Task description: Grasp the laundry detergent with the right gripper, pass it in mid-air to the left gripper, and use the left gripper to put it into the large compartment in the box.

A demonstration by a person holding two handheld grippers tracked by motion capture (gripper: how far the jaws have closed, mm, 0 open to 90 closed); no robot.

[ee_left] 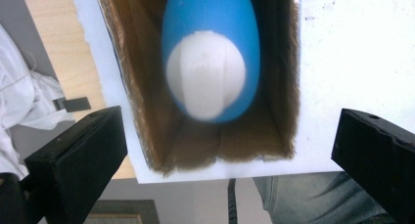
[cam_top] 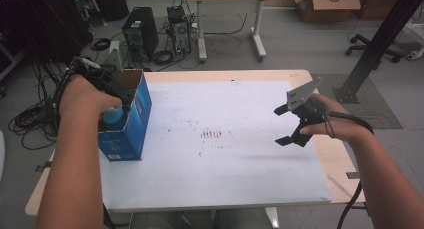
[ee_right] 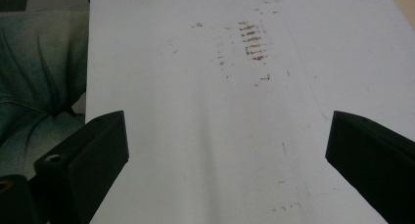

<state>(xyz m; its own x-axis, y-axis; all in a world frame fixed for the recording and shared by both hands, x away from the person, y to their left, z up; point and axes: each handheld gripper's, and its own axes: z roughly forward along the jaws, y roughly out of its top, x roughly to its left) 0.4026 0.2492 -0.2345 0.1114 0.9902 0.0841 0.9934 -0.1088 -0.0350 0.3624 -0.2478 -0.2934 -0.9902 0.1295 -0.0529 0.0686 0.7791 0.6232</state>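
Note:
A blue bottle (ee_left: 210,53) with a white cap (ee_left: 205,75) stands inside an open blue cardboard box (cam_top: 127,124) at the table's left edge; its top (cam_top: 112,116) peeks out of the box in the high view. My left gripper (ee_left: 230,150) hovers over the box mouth, jaws wide apart on either side of the bottle without touching it. Over the right side of the white mat (cam_top: 215,139) my right gripper (cam_top: 284,125) is held open with nothing between its jaws. Its own view looks down on the bare mat (ee_right: 220,111).
A patch of brown marks (cam_top: 211,134) stains the mat's middle. The wooden table (cam_top: 332,154) shows beyond the mat's right edge. On the floor behind are a computer tower (cam_top: 141,31), tangled cables, another table and a cardboard box (cam_top: 325,4).

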